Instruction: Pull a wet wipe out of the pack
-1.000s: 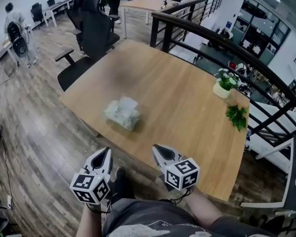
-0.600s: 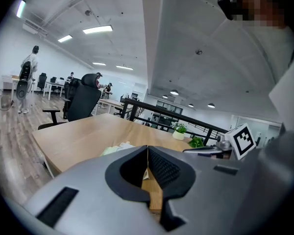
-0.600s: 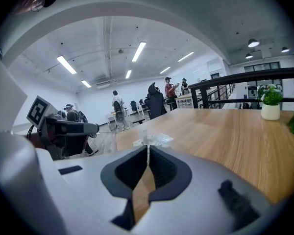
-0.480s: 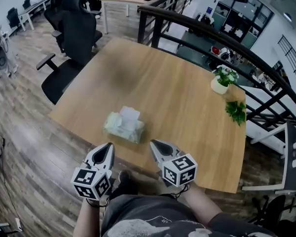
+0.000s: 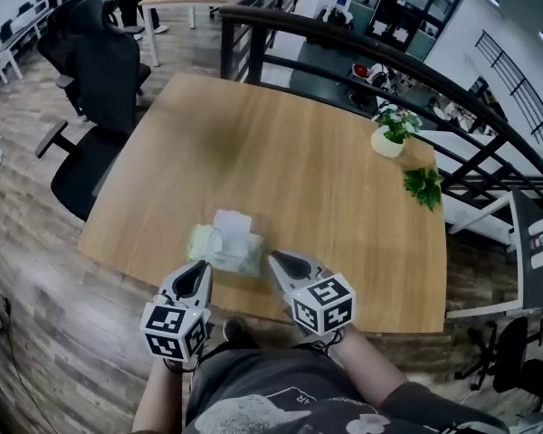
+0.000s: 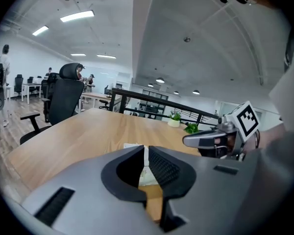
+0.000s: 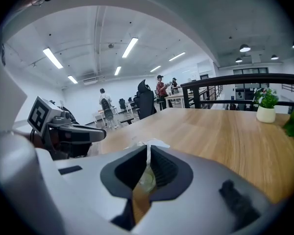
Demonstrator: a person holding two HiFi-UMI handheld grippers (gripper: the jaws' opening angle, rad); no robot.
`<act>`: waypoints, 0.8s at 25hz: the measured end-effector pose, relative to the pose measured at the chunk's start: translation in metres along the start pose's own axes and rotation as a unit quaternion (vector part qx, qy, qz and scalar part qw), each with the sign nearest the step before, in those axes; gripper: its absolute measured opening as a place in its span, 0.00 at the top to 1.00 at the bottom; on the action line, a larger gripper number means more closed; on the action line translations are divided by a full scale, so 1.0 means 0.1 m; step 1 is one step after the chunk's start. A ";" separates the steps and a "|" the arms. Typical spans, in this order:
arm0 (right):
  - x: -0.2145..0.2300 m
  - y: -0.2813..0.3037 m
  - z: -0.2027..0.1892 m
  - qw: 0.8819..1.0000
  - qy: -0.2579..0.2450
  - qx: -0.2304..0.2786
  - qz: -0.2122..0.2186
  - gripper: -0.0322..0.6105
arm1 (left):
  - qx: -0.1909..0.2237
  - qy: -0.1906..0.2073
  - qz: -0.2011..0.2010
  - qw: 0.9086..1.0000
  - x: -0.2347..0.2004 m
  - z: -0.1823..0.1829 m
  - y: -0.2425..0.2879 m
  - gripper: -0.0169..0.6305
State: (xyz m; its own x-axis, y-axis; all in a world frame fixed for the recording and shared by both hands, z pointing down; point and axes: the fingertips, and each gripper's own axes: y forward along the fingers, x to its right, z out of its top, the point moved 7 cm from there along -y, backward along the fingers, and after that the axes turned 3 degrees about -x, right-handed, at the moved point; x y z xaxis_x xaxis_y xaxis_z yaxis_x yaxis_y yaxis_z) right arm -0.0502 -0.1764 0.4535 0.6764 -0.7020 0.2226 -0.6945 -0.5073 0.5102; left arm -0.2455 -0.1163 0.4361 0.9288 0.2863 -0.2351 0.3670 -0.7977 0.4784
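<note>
Left tongs (image 5: 199, 269) and right tongs (image 5: 277, 260) are hovering closed and empty; one should be opening to pinch the wipe (image 5: 233, 221) above the pack (image 5: 219, 250).

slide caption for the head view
Left gripper and right gripper, both shut, just short of the wipe pack on the table.

A matt wooden table (image 5: 326, 188) carries a glossy plastic wipe pack (image 5: 223, 249) with a white cloth-like wipe (image 5: 232, 223).

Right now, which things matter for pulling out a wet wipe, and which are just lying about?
For the job: wet wipe pack, protruding wipe, left hand-held gripper, right hand-held gripper, both shut.
Just lying about: potted plant, green sprig, office chair.
</note>
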 end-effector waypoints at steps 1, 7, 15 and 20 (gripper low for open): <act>0.00 0.04 0.01 1.000 0.002 -0.001 -0.003 0.91 | -0.008 0.010 -0.009 1.000 -0.02 0.00 0.05 0.95; -0.02 0.23 -0.01 1.000 0.010 -0.022 -0.019 0.91 | -0.062 0.079 -0.066 0.993 -0.06 -0.06 0.33 0.71; 0.01 0.39 0.00 0.998 0.020 -0.042 -0.032 0.90 | -0.085 0.104 -0.075 0.988 -0.14 -0.07 0.64 0.68; 0.01 0.46 -0.03 0.997 0.029 -0.057 -0.030 0.80 | -0.103 0.122 -0.057 0.986 -0.21 -0.05 0.80 0.68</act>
State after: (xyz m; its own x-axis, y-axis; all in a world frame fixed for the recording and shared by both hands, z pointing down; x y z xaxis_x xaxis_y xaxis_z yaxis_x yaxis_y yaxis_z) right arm -0.0807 -0.1990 0.4804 0.7314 -0.6405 0.2342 -0.6217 -0.4850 0.6150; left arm -0.2357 -0.1834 0.4832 0.8561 0.5073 -0.0992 0.4493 -0.6356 0.6278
